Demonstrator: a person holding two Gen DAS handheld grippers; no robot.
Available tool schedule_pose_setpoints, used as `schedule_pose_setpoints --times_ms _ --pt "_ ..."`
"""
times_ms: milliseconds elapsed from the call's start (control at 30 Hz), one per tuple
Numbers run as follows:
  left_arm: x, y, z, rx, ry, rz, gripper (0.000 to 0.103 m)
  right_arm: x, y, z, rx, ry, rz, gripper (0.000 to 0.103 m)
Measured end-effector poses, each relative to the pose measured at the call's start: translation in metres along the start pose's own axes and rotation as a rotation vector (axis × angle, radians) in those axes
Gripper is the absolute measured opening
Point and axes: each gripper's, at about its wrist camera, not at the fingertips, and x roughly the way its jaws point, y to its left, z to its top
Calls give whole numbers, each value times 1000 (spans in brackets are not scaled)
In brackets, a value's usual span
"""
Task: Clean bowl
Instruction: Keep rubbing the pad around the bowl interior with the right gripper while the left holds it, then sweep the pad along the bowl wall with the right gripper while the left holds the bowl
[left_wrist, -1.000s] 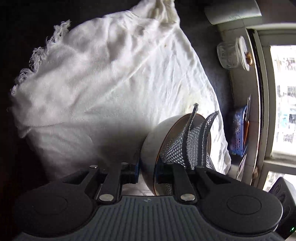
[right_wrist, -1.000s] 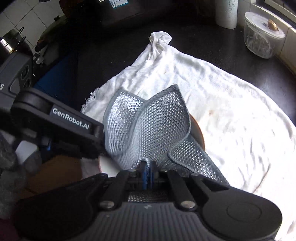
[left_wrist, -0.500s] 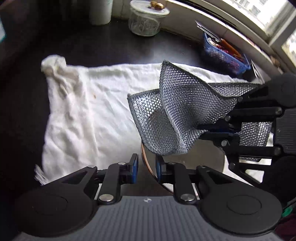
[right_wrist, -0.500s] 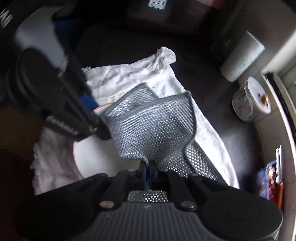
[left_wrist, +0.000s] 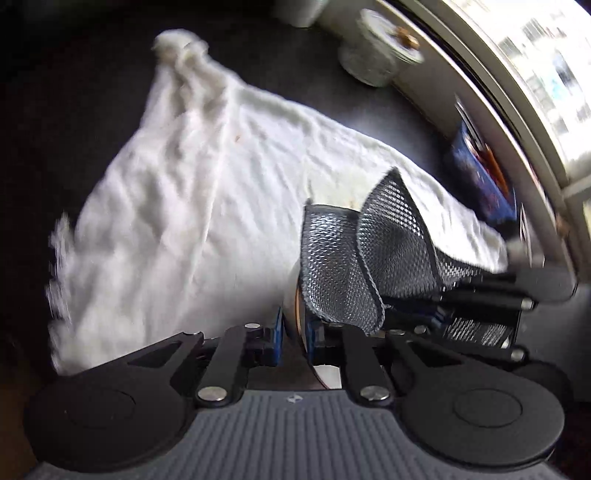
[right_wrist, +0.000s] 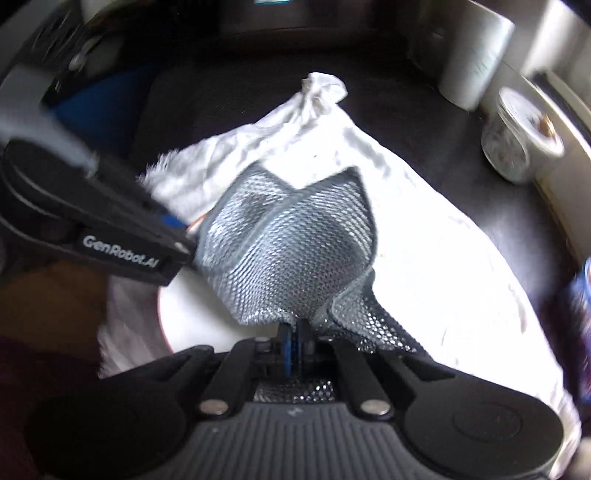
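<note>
My left gripper (left_wrist: 294, 326) is shut on the rim of a white bowl with a brown edge (left_wrist: 293, 295); the bowl's white inside shows in the right wrist view (right_wrist: 192, 317). My right gripper (right_wrist: 294, 341) is shut on a grey mesh scrubbing cloth (right_wrist: 291, 254) that hangs into the bowl. The cloth also shows in the left wrist view (left_wrist: 354, 266), with the right gripper (left_wrist: 439, 306) coming in from the right. The left gripper shows in the right wrist view (right_wrist: 177, 236) at the bowl's left rim. Both views are blurred.
A white towel (left_wrist: 192, 184) is spread on the dark counter under the bowl. A glass jar with a lid (right_wrist: 521, 140) and a paper roll (right_wrist: 472, 62) stand at the back right. A blue basket (left_wrist: 480, 177) sits by the window sill.
Both grippers have swung with the bowl and the cloth. The mesh cloth has shifted inside the bowl, and the left view has turned back toward the towel.
</note>
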Motion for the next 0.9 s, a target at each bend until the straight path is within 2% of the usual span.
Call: schedule_pose_setpoints --times_ms 133,200,267,300,367,433,500,533,667,767,833,900 --pt "0 17 -5 -197 28 -53 13 1 -3 -5 85 5 78 2" --pt "0 21 -9 -253 39 -64 14 2 -3 -8 114 7 109 2" --pt "3 28 -16 -348 82 -92 14 2 0 -10 128 10 119 3" --pt "5 28 -19 -357 102 -98 13 2 1 -11 138 12 133 4" --pt "6 24 -23 -325 128 -94 14 1 7 -13 115 17 132 4" --pt "6 12 -19 -167 121 -62 16 1 10 -16 88 19 124 3" --pt "6 2 -17 -14 72 -37 16 0 13 -17 41 14 83 3" --pt "6 2 -16 14 57 -46 16 0 13 -17 28 10 72 3" --pt "6 26 -14 -135 50 -171 15 -2 13 -16 -29 -2 4 3" --pt "3 24 -11 -175 39 -205 15 -15 9 -15 -31 -41 4 3" --pt "3 20 -7 -199 34 -221 14 -23 9 -10 -71 -64 -44 3" --pt "11 12 1 -179 47 -193 15 -27 4 -5 -103 -74 -97 3"
